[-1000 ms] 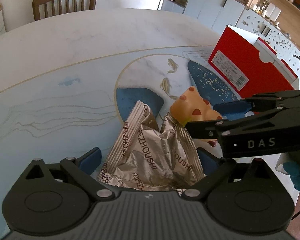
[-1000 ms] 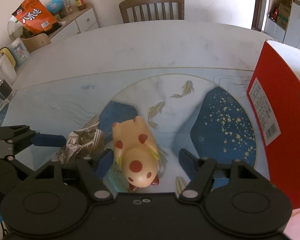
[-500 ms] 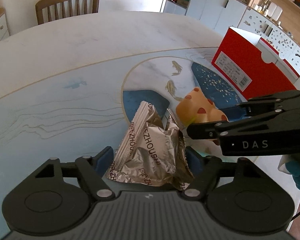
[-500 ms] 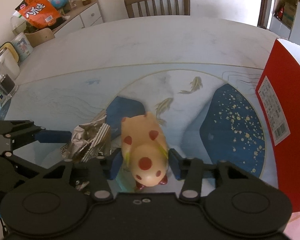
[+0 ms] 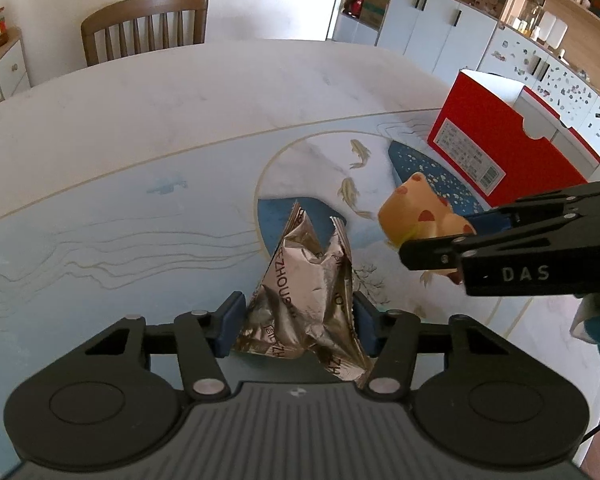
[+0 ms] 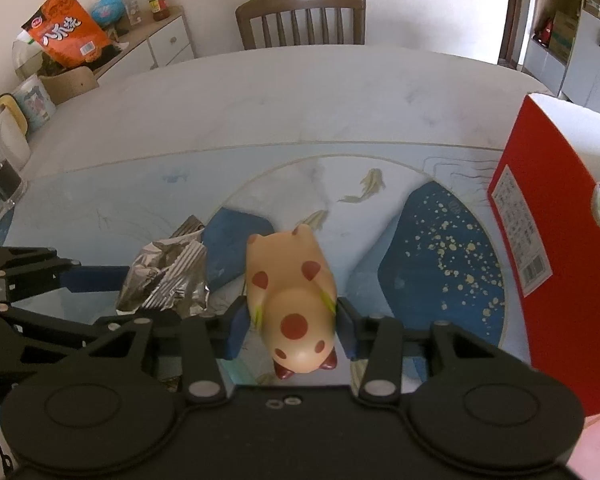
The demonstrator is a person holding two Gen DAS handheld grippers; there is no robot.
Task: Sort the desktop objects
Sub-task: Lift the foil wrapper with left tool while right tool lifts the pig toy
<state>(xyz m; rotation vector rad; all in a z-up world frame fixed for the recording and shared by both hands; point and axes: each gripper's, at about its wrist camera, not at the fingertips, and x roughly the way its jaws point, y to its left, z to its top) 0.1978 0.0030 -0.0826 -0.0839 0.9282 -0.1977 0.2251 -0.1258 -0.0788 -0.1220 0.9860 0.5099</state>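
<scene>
Left wrist view, catalogued left to right. Left gripper [image 5: 298,322]: jaws closing, blue pads against both sides of a crumpled silver snack wrapper [image 5: 306,300] that lies on the table [image 5: 100,208] at the near middle. Just right of it, a yellow toy pig [image 5: 422,210] with red spots, taken by the right gripper [image 5: 440,236], which reaches in from the right edge. Far right: a red box [image 5: 500,152], open at the top, standing on the table.

Right wrist view: the right gripper's jaws are closing and narrow, pads tight on the pig's flanks, its snout toward the camera.

Step in hand, as judged: both tongs taking hold, wrapper at left and pig at right. The next move calls for a firm grip, then a lift; the box looks the likely bin for at least one item, though which item belongs there cannot be told. The foil may slip or crush.

Surface: pale glossy tabletop printed with blue shapes and fish. Room: a wooden chair [image 5: 144,24] at the far side, white cupboards [image 5: 432,24] and shelves at far right.
</scene>
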